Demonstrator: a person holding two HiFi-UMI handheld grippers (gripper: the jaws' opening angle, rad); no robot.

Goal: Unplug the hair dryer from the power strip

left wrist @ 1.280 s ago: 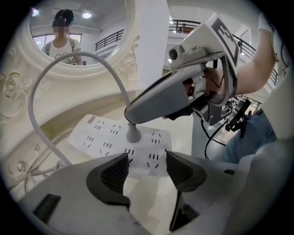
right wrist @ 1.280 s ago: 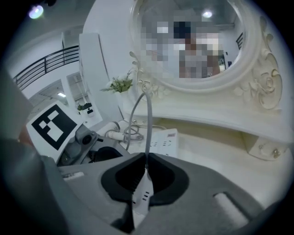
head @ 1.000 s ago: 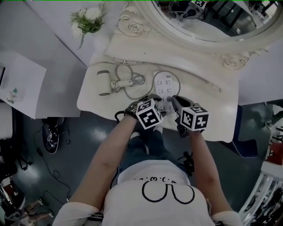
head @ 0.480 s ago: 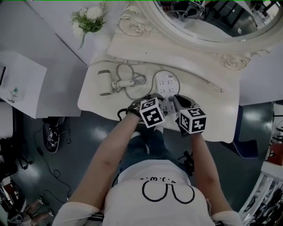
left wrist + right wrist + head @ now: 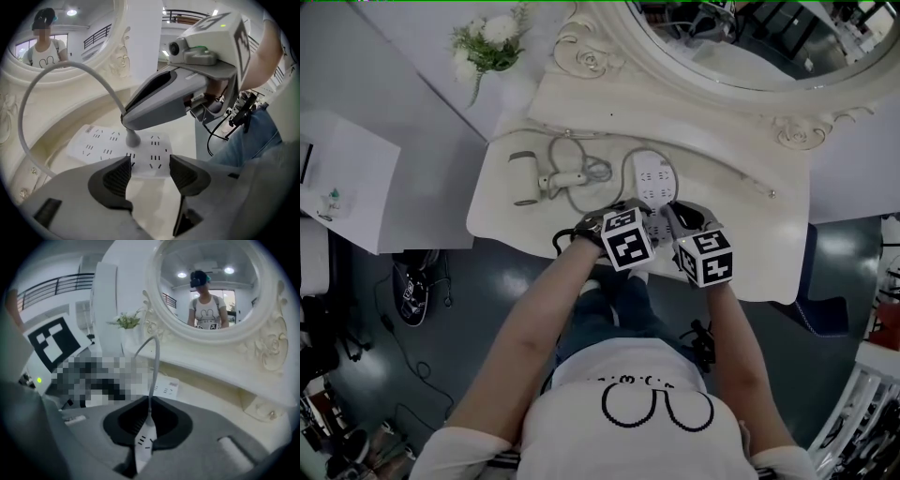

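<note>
one stiff white plug [image 5: 143, 448], not its limp grey cord [image 5: 153, 366], is clenched in your right gripper [image 5: 149, 416]; left gripper [image 5: 150, 171] gapes above the probably light white power strip [image 5: 103, 143].

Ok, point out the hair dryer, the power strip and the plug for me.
hair dryer [image 5: 522, 181], head view, on its barrel.
power strip [image 5: 102, 143], left gripper view, on its socket face.
plug [image 5: 144, 445], right gripper view, on its white body.
</note>
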